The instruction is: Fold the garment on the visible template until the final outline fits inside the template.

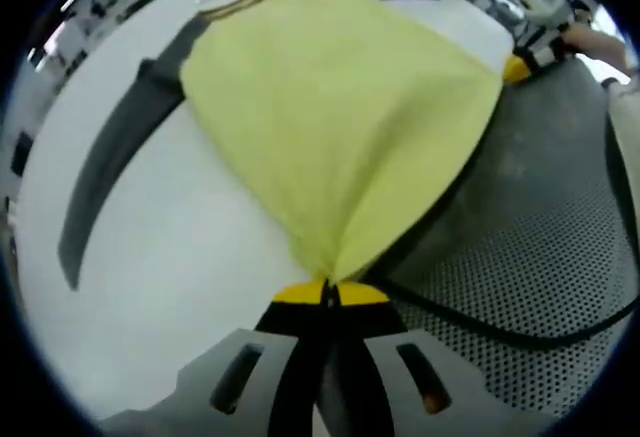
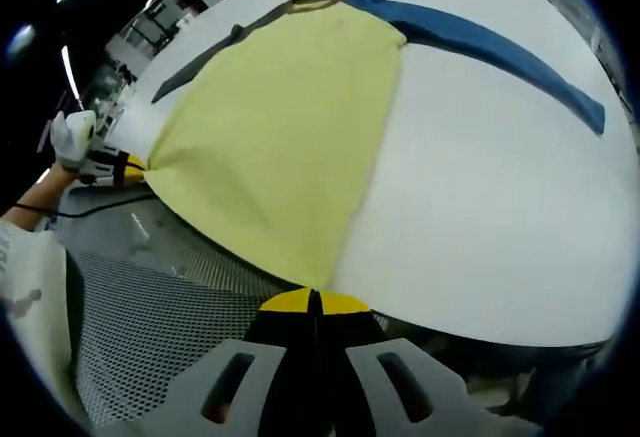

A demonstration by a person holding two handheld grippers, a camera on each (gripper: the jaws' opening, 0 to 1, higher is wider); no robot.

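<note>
A yellow shirt (image 1: 335,107) with one gray sleeve (image 1: 115,167) and one blue sleeve (image 2: 500,47) lies spread on a white table (image 1: 170,297), its hem end hanging toward the near table edge. In the left gripper view, the left gripper (image 1: 328,292) has its jaws pressed together on a bottom corner of the shirt, and the cloth fans out and upward from that pinched point across the table. The gray sleeve stretches out along the table to the left of the yellow body, and a strip of the blue sleeve shows along the far edge at the top. To the right of the table lies a gray perforated floor mat (image 1: 540,257) with a dark cable (image 1: 470,322) curving over it. In the right gripper view, the right gripper (image 2: 314,302) is likewise closed on the other bottom corner of the shirt, right at the table's rim, with the yellow cloth running away from it toward the collar (image 2: 315,2). The blue sleeve extends to the right over bare table. At the left of that view a gloved hand (image 2: 72,137) holds the left gripper at the opposite hem corner, with a light sleeve (image 2: 35,287) of the person below it.
</note>
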